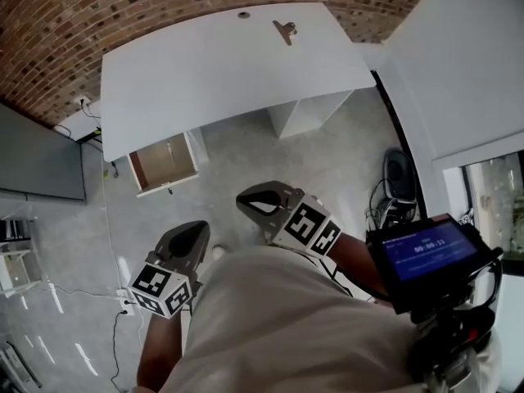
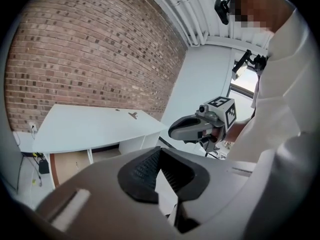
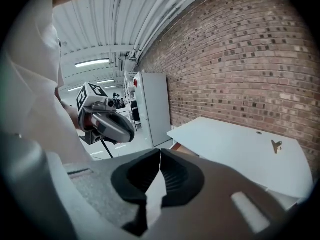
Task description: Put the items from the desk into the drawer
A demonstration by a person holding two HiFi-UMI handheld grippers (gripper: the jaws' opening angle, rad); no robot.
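Left gripper [image 2: 160, 155]: jaws pressed together, empty.
Right gripper [image 3: 160, 158]: likewise closed on nothing.
Small dark metal binder clip [image 1: 285, 30]: on the white desk [image 1: 213, 72] — well away from both grippers.
Brown wooden drawer [image 1: 163, 161]: pulled open under the desk.

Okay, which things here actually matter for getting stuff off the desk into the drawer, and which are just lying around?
For the job: binder clip on the white desk; open drawer beneath it; left gripper and right gripper, both shut and empty.
Lying about: dark object on the floor; white power strip; cables.
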